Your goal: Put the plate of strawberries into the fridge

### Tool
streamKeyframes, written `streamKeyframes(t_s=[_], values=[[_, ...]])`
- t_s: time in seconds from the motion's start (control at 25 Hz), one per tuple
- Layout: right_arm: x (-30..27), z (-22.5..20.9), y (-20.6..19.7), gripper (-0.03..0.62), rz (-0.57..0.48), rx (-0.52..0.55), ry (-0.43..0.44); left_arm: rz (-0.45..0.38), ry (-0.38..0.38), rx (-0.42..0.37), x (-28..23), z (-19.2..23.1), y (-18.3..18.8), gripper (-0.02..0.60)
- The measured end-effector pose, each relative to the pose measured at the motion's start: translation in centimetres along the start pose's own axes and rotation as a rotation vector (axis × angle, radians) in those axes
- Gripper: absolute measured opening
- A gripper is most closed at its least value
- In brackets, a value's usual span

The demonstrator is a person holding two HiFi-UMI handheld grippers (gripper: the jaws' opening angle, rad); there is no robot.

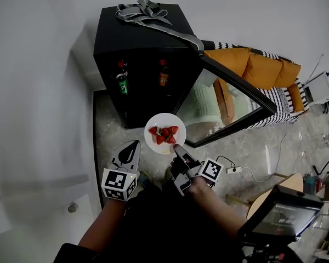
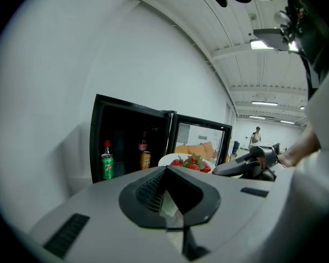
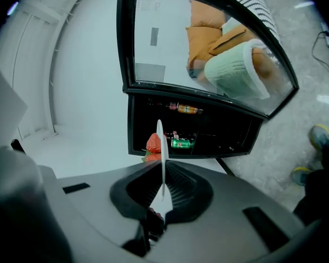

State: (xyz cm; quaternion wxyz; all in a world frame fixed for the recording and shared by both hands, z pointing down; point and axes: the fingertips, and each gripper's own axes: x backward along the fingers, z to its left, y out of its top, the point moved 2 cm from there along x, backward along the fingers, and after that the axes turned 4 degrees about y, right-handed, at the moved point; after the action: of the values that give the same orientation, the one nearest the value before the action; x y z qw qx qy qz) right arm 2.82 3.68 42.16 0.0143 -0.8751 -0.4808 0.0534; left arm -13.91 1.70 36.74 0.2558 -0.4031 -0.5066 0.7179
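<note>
White plate (image 1: 165, 133) with a small heap of red strawberries (image 1: 164, 133), face up, in front of the open black fridge (image 1: 137, 48) and still outside it. In the head view the fridge's glass door (image 1: 236, 100) swings out to the right, and a green can (image 1: 122, 84) and bottles stand inside. The right gripper (image 1: 178, 151) pinches the plate's near rim, so the plate reaches from it toward the fridge. The left gripper (image 1: 132, 149) sits just left of the plate, clear of it.

In the left gripper view, the left gripper (image 2: 167, 171) has its jaws drawn together on nothing. Beyond them the fridge (image 2: 129, 141) holds the green can (image 2: 107, 166) and an orange can (image 2: 146, 159). The plate (image 2: 172, 159) with the strawberries (image 2: 191, 163) is to the right, with the right gripper (image 2: 230, 169) at its rim.

In the right gripper view, the right gripper (image 3: 163, 171) has its jaws narrow, clamped on the plate (image 3: 160, 141), which shows edge-on as a thin white line. One strawberry (image 3: 153, 143) shows to its left. The fridge (image 3: 197, 130) is ahead with the green can (image 3: 182, 143) inside and the glass door (image 3: 208, 43) above.
</note>
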Motion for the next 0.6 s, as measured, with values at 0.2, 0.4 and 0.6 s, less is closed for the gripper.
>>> streamKeyframes(t_s=[0.2,0.4,0.6], values=[[-1.3,0.1,0.0,0.018,0.025,-0.007,0.017,-0.001,0.026,-0.004,0.1,0.8,0.1,-0.015],[-2.4,0.0,0.5,0.018,0.055,-0.022,0.031,0.005,0.063,-0.013,0.1,1.2,0.5,-0.015],[-3.8,-0.8,2.5,0.018,0.077,-0.045,0.029,0.022,0.095,-0.017,-1.9,1.5,1.4,-0.015]])
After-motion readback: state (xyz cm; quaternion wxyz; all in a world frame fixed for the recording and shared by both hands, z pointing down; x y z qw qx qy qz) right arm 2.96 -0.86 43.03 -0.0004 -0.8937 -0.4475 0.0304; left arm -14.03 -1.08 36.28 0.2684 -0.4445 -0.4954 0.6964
